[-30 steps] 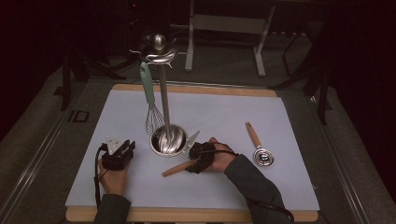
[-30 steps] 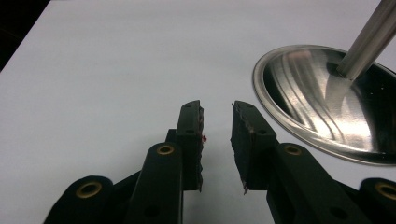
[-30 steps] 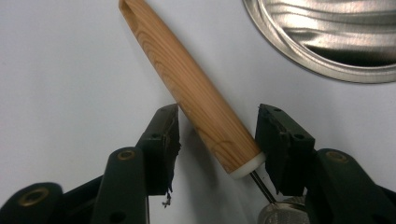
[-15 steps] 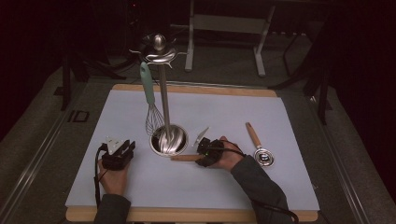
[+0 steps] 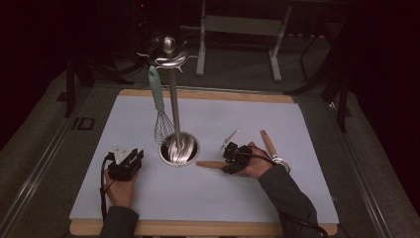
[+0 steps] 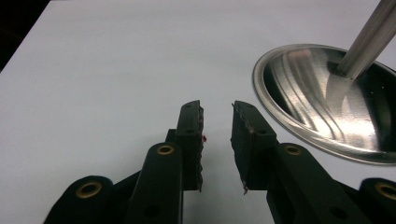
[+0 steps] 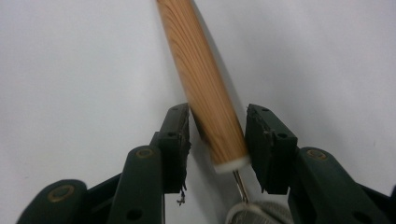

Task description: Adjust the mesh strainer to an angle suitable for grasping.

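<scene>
High view: left gripper (image 5: 130,161) rests near the mat's (image 5: 297,198) front-left corner beside the stand base (image 5: 179,148); left gripper view: jaws partly open, empty; right gripper view: right gripper (image 7: 217,140), jaws just reopening, loosely straddles the wooden handle (image 7: 203,84), right of mat centre.

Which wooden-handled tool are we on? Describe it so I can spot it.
On the white mat, find the stand's round steel base. Just right of it lies a wooden handle, its far end between the jaws of the right gripper, which have just been opening. Unlike the other wooden-handled tool farther right, it points at the base.
</scene>
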### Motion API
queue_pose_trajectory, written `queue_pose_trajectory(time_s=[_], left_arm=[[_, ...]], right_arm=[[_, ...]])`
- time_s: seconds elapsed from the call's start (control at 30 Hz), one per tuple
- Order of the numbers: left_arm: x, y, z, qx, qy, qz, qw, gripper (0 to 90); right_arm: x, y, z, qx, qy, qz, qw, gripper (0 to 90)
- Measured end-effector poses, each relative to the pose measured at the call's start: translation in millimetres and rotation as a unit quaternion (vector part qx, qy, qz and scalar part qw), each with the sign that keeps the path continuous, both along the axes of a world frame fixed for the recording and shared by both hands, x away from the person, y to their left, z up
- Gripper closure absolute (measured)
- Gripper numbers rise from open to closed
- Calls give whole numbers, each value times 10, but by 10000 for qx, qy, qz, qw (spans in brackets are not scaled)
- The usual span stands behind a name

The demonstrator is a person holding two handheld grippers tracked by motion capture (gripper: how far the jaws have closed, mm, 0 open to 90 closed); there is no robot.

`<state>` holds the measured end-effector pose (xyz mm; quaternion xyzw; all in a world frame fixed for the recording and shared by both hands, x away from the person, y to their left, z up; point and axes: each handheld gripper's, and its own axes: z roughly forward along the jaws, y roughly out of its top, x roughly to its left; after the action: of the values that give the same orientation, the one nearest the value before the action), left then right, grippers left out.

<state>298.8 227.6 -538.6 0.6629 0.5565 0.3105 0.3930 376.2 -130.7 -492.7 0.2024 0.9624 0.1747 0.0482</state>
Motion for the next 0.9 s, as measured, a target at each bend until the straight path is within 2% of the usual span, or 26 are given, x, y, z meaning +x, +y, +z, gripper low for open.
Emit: queue_pose_trajectory(time_s=[0.1, 0.2, 0.27, 0.37, 0.43, 0.47, 0.6, 0.77, 0.9], left_arm=[[0, 3, 1, -14, 10, -2, 10000, 733], [0, 4, 1, -25, 10, -5, 10000, 733], [0, 6, 1, -29, 12, -9, 10000, 733], [0, 7, 1, -35, 12, -10, 10000, 733], [1, 5, 1, -25, 10, -10, 10000, 733], [0, 5, 1, -27, 12, -9, 10000, 733], [1, 6, 1, -23, 11, -10, 10000, 733], [1, 5, 1, -19, 12, -10, 10000, 733], [2, 4, 0, -17, 12, -5, 10000, 733]], right_arm=[[5, 85, 34, -151, 0, 191, 9997, 606], [16, 181, 22, -493, 52, 401, 9980, 615], [32, 228, 22, -756, 107, 526, 9957, 619], [53, 254, 16, -1020, 214, 665, 9923, 623], [80, 257, -14, -1260, 339, 723, 9888, 629], [108, 253, -39, -1367, 398, 749, 9870, 660], [108, 247, -32, -1311, 379, 793, 9875, 710], [121, 166, 12, -759, 411, 519, 9949, 713], [124, 92, 59, -455, 431, 414, 9972, 713]])
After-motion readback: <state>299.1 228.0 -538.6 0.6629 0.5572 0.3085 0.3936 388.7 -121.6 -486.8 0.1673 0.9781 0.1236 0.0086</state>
